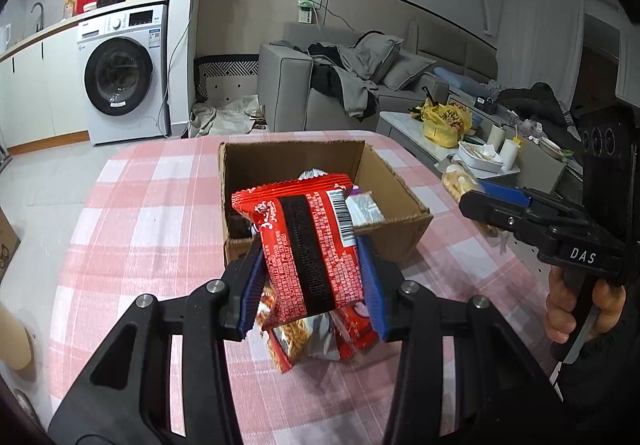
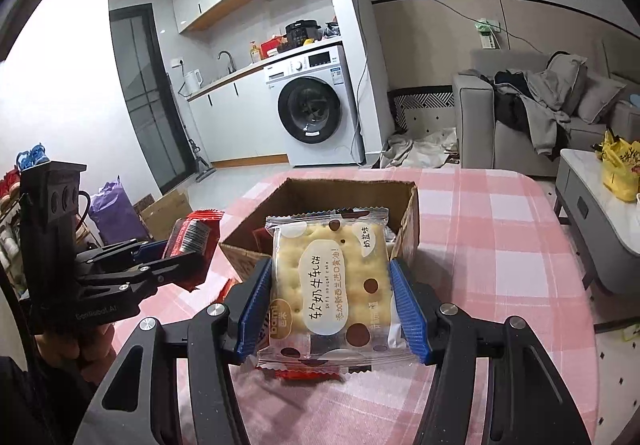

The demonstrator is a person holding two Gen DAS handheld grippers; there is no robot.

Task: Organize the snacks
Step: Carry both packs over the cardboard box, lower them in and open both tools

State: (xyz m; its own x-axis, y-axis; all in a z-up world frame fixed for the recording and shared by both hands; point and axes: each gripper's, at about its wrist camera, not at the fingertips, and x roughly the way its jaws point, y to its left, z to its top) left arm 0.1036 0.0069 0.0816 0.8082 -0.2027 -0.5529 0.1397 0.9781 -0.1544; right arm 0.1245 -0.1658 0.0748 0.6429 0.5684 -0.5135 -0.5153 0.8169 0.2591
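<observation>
From the left wrist view, the left tool (image 1: 312,281) is closed narrowly on a red snack packet (image 1: 306,241), its blue pads (image 1: 252,285) pressing the packet's two long edges. The packet hangs clear of the pink checked surface (image 1: 140,213), just in front of the open cardboard box (image 1: 396,201), which suggests it is on its way into the box. A few more packets (image 1: 304,341) lie on the surface directly beneath the tool; they probably wait their turn. Inside the box some wrappers (image 1: 360,205) already rest, so the sorting looks partly done. At the right edge the right tool (image 1: 476,201) reaches in from the side, gripped by a hand (image 1: 580,309).

From the right wrist view, the right tool (image 2: 332,305) is closed to a moderate width on a clear-wrapped cracker packet (image 2: 330,281), pads against its left and right sides, so the flat face stays toward the camera and the biscuit is not crushed. The packet is held above the surface, near the box's (image 2: 412,221) front wall, likely headed for the same box. The left tool (image 2: 176,257) shows at the left, carrying its red packet (image 2: 196,241) beside the box corner. A red wrapper edge (image 2: 308,375) peeks out under the cracker packet.
</observation>
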